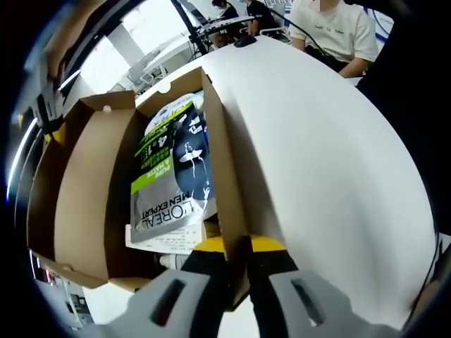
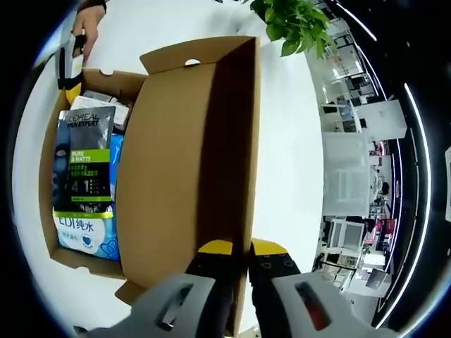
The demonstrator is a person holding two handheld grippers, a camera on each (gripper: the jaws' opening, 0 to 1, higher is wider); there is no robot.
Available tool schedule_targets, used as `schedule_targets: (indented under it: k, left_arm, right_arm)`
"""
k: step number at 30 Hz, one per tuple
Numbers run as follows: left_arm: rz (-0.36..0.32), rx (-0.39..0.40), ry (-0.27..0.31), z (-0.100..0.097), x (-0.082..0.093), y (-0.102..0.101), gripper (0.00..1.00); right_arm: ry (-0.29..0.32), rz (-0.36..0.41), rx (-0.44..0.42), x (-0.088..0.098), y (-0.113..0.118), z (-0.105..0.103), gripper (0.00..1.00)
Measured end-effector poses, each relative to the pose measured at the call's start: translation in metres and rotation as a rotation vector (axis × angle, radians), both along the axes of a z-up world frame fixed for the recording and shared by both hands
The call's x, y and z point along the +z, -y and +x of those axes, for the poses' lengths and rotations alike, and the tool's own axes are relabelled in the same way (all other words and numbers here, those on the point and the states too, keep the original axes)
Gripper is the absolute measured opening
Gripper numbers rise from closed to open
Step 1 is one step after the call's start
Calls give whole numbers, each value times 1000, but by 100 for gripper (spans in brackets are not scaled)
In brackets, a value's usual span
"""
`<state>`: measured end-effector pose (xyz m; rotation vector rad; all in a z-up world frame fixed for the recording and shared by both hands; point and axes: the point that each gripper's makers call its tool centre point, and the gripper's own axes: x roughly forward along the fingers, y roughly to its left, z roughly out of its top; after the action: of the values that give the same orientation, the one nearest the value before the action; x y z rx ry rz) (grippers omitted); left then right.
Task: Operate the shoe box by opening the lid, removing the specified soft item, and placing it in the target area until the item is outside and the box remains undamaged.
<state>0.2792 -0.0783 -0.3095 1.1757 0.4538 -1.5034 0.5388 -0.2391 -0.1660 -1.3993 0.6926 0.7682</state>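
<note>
A brown cardboard shoe box (image 1: 224,162) stands open on the white table (image 1: 331,162). My left gripper (image 1: 239,244) is shut on the box's side wall, which runs up between its yellow-tipped jaws. Inside lie a grey and green L'Oreal Men Expert pouch (image 1: 165,190), a blue and white soft pack (image 1: 173,109) under it, and some paper. My right gripper (image 2: 243,248) is shut on the edge of the raised lid (image 2: 183,162). In the right gripper view the pouch (image 2: 88,155) lies on the blue pack (image 2: 84,236), and the left gripper (image 2: 70,67) sits on the far wall, held by a hand.
The table spreads wide to the right of the box in the left gripper view. People sit at its far end (image 1: 338,35). A green potted plant (image 2: 296,24) stands beyond the box, with office shelves and equipment (image 2: 352,169) past the table's edge.
</note>
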Motion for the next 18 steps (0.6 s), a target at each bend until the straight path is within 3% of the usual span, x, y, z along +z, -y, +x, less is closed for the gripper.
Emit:
schedule_targets:
  k: [9,18]
  left_arm:
    - [-2,-6,-2,0,1,1,8]
    - [-5,-11,-7,3,2,3,8]
  right_arm:
    - [-37,14,-16,-11,1,9,5]
    - [-36,5,-27,-24,4,20,7]
